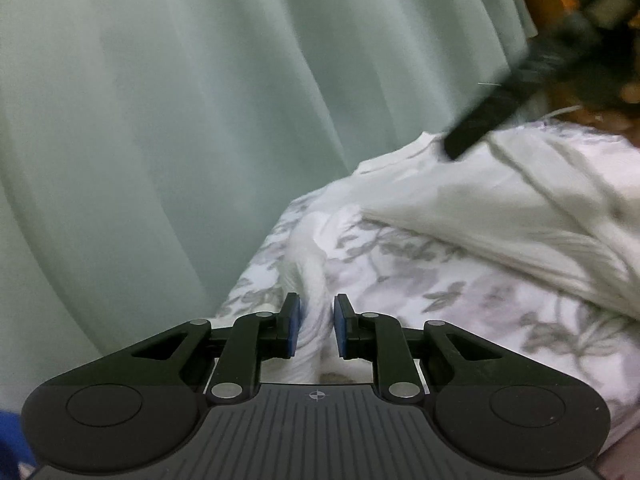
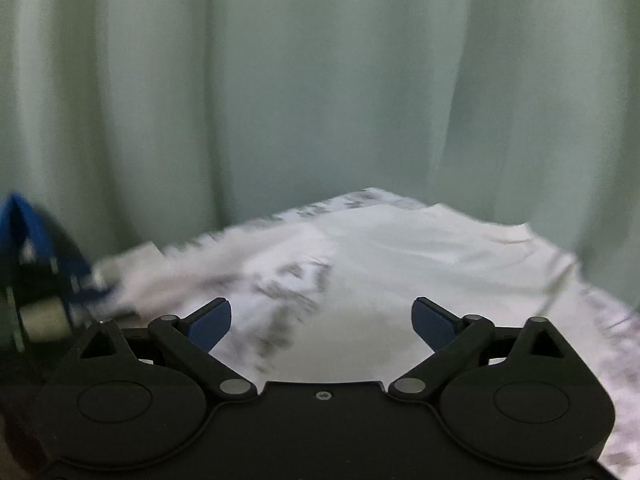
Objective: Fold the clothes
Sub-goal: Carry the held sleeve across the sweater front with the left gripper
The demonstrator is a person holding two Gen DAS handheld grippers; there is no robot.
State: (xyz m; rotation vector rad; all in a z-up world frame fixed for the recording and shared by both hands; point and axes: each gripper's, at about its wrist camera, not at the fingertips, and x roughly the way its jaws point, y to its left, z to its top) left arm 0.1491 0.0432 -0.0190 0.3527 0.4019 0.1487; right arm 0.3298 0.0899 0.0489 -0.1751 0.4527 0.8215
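On one floral sheet (image 1: 460, 300), left tool (image 1: 316, 328) pinches one white garment (image 1: 500, 208); right tool (image 2: 322, 322) spread.

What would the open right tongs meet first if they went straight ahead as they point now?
Probably the white ribbed garment spread on the floral bedsheet; the right tongs are open and empty, though blur leaves depth unclear.

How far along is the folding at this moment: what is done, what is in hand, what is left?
Done: little. The white garment lies rumpled on the floral sheet, with no tidy fold visible.
In hand: the left gripper is pinched on a bunched strip of the garment; the right gripper hangs open and empty above it.
Left: probably smoothing it out and making every fold.
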